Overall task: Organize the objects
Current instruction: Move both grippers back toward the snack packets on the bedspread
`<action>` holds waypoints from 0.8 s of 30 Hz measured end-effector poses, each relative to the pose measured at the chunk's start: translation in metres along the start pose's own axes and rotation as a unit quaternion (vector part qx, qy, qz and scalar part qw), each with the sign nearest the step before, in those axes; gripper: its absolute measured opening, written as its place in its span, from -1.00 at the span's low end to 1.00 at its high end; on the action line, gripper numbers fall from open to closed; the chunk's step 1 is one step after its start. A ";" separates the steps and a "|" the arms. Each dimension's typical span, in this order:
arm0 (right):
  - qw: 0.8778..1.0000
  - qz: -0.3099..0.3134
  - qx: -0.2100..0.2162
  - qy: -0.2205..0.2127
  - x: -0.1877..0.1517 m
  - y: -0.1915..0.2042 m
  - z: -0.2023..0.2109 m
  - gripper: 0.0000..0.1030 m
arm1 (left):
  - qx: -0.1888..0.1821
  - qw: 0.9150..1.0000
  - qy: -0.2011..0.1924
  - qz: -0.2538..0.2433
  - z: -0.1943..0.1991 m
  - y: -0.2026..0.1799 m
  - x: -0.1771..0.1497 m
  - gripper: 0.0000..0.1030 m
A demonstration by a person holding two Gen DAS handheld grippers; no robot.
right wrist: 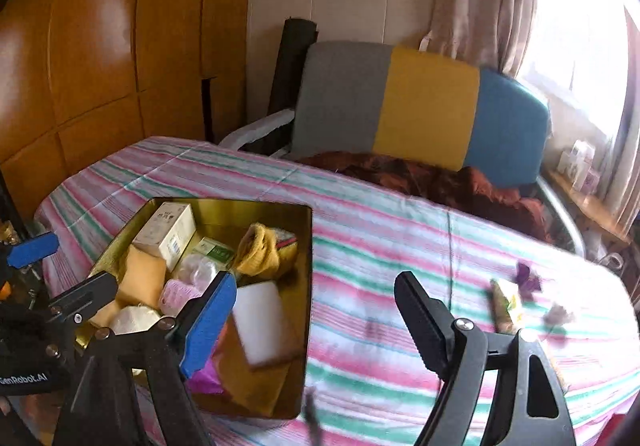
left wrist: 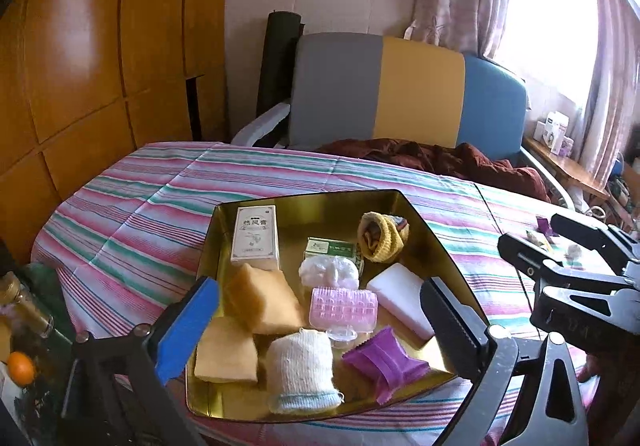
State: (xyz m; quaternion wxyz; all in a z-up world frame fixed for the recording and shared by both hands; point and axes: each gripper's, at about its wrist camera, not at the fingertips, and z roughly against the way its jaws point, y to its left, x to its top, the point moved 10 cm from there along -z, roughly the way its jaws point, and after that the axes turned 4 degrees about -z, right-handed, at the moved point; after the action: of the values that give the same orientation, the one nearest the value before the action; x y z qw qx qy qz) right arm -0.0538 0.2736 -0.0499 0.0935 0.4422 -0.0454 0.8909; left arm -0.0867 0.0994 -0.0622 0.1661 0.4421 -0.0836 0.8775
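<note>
A gold tin tray sits on the striped cloth and holds a white box, orange sponges, a pink roller, a white block, a white knit roll, a purple packet and a yellow knit piece. My left gripper is open and empty above the tray's near side. My right gripper is open and empty over the cloth by the tray's right rim. Small loose items lie on the cloth at the right.
A grey, yellow and blue chair with a dark red cloth stands behind the table. A wooden wardrobe fills the left. A bottle and an orange sit at the lower left. A shelf with boxes is by the window.
</note>
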 end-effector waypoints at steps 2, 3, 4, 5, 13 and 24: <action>0.998 -0.042 0.034 0.035 -0.010 -0.003 -0.010 0.61 | 0.000 1.000 -0.002 -0.004 0.002 -0.003 0.000 0.97; 0.996 -0.056 0.044 0.046 -0.013 -0.005 -0.013 0.61 | 0.000 1.000 -0.004 -0.006 0.003 -0.004 0.000 0.97; 0.994 -0.069 0.059 0.054 -0.016 -0.005 -0.015 0.61 | 0.001 1.000 -0.007 -0.010 0.005 -0.006 0.001 0.97; 0.993 -0.081 0.069 0.055 -0.018 -0.007 -0.016 0.61 | 0.003 1.000 -0.008 -0.012 0.005 -0.007 0.002 0.97; 0.994 -0.084 0.063 0.025 -0.016 -0.026 -0.012 0.67 | 0.004 0.999 -0.005 -0.032 0.003 -0.018 0.002 0.97; 0.993 -0.111 0.000 0.049 -0.038 -0.085 -0.017 0.83 | -0.010 0.999 0.008 -0.051 -0.004 -0.033 -0.004 0.97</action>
State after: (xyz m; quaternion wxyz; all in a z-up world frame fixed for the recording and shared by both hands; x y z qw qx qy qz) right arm -0.0273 0.3543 -0.0901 0.1938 0.3999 0.0085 0.8958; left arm -0.0751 0.1306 -0.0680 0.2161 0.4369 -0.0679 0.8705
